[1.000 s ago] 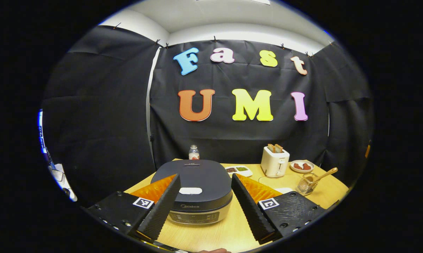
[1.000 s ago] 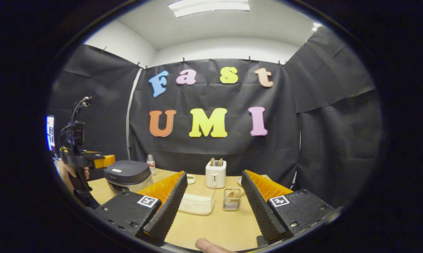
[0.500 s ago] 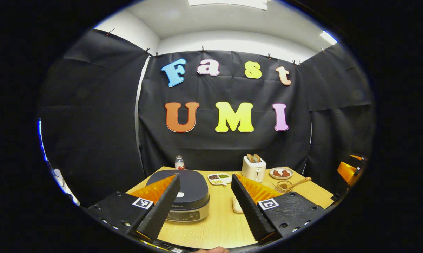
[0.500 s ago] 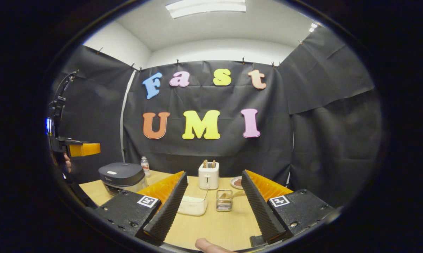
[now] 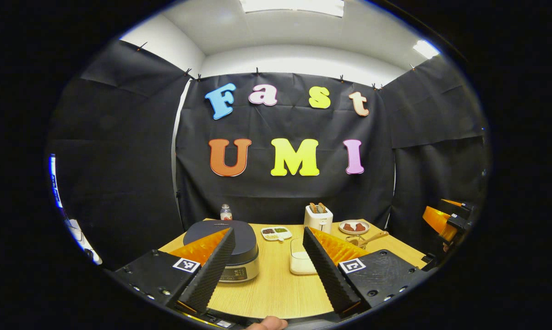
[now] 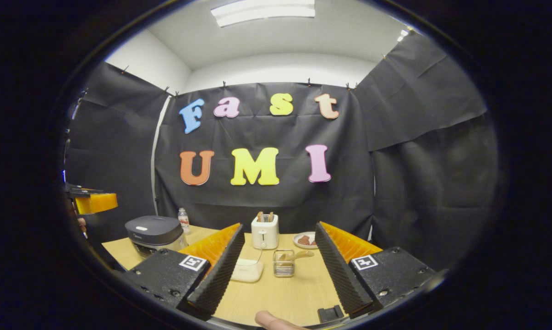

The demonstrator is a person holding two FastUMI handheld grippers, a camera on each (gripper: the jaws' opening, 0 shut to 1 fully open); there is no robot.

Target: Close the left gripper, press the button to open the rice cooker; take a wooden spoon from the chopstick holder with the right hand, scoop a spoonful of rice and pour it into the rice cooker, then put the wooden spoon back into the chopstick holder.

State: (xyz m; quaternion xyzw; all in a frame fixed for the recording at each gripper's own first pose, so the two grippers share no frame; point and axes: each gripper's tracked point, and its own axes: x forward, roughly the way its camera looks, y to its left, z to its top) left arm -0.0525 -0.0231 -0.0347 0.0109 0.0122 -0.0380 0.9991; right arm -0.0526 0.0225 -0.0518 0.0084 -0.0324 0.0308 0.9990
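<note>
The dark rice cooker point(image 5: 239, 240) point(image 6: 154, 230) stands with its lid down at the table's left. A wire chopstick holder point(image 6: 283, 263) point(image 5: 357, 240) carries the wooden spoon point(image 6: 303, 253), whose handle leans to the right. Between them sits a white box of rice point(image 5: 297, 264) point(image 6: 247, 270). My left gripper point(image 5: 271, 298) is open and held well back from the cooker, touching nothing. My right gripper point(image 6: 278, 302) is open too, back from the table, with the holder straight ahead between its fingers. The left gripper point(image 6: 91, 202) also appears at the left of the right gripper view, and the right gripper point(image 5: 444, 220) at the right of the left gripper view.
A white toaster point(image 6: 265, 232) with bread, a plate of food point(image 6: 305, 239), a small divided dish point(image 5: 276, 233) and a bottle point(image 6: 183, 220) line the table's back. A small black part point(image 6: 330, 314) lies near the front edge. A thumb point(image 6: 271, 321) shows at the bottom.
Both grippers have drawn back from the table, so everything looks smaller and farther. The left one was close over the cooker lid a second ago. Both stay open.
</note>
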